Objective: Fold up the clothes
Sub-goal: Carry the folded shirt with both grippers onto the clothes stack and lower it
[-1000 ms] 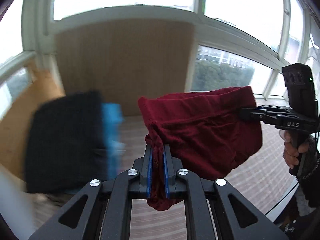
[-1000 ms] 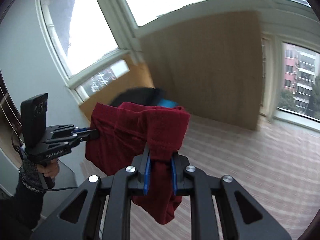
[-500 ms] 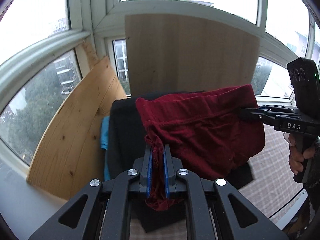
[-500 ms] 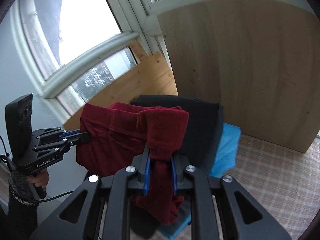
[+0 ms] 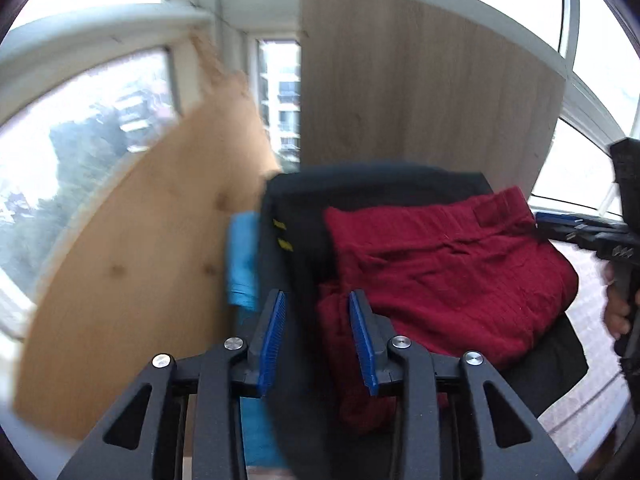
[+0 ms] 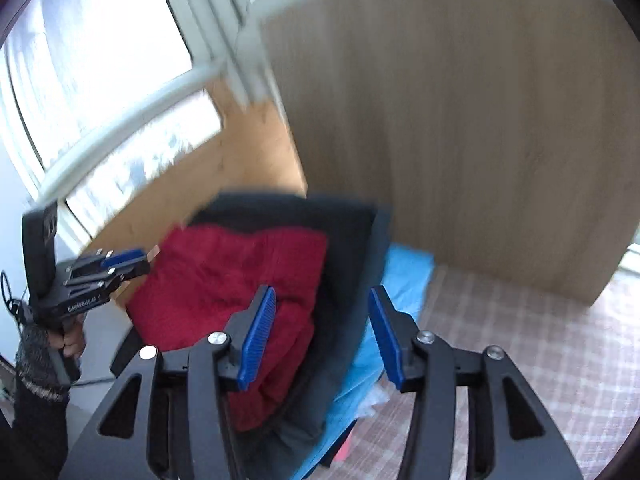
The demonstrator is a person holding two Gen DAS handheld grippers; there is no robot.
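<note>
Both grippers have let go. Half a second ago each one pinched a corner of the red shorts [image 5: 448, 276] and held them stretched in the air; now the left gripper [image 5: 316, 336] and the right gripper [image 6: 322, 332] stand with their blue pads spread apart and nothing between them. The shorts lie folded on top of a black garment [image 5: 380, 188], which sits on a blue garment [image 6: 404, 276], at about twelve o'clock from both grippers. From the left wrist view, the right gripper sits at three o'clock, just beside the shorts' waistband. Wooden boards [image 5: 132, 256] lean behind the stack.
</note>
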